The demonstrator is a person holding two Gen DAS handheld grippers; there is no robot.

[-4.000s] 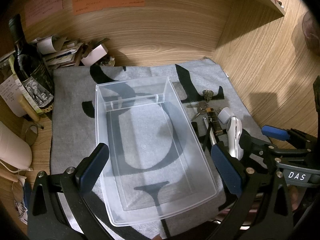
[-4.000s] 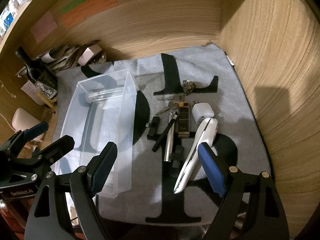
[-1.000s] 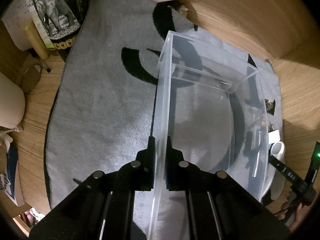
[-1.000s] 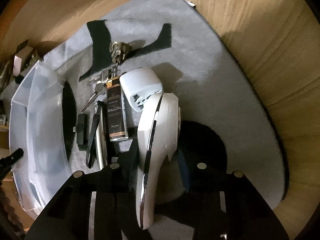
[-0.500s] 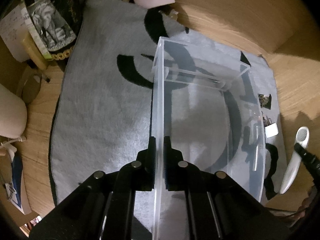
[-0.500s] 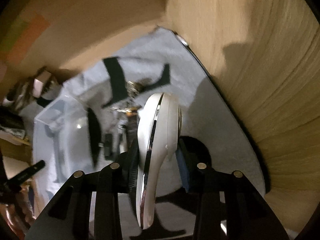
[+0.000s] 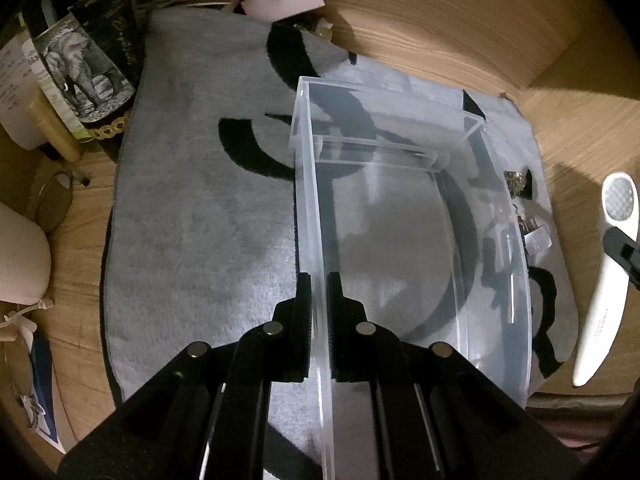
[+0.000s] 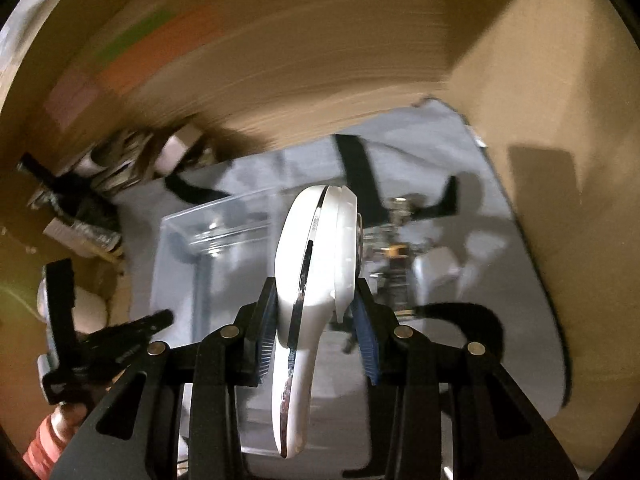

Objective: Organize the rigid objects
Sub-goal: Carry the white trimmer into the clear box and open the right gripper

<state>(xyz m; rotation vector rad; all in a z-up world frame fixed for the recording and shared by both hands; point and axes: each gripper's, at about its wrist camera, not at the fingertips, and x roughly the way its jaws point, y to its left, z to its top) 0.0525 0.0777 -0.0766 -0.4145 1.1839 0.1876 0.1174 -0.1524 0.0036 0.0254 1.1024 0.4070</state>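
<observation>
Right wrist view: the right gripper [image 8: 316,336] is pinched on a white device [image 8: 316,264], held across its body by the 2 blue pads [image 8: 366,344], with the rounded head forward and the thin tail running back toward the camera. Its long axis is thus laid along the fingers. It is carried in the air, off the mat [image 8: 500,264], and the frame is blurred by motion.

The clear bin [image 8: 188,248] is seen ahead and to the left of the device, standing on the mat. Its near left wall is clamped by the left gripper [image 7: 318,312], whose fingers are pressed together on the plastic, 1 inside and 1 outside, so the bin [image 7: 400,240] is judged to be steadied for loading.

From the left wrist view, the device [image 7: 604,276] is seen beyond the bin's right wall, outside it and above the wood, with its long axis roughly parallel to the bin's long side. A leftward carry over that right wall is what the next move is judged to turn on; little turning of the device should be needed for it to lie lengthwise inside.

Keys [image 7: 518,180] and other small items remain on the mat right of the bin, nearer the right gripper. Nothing is seen inside the bin yet
</observation>
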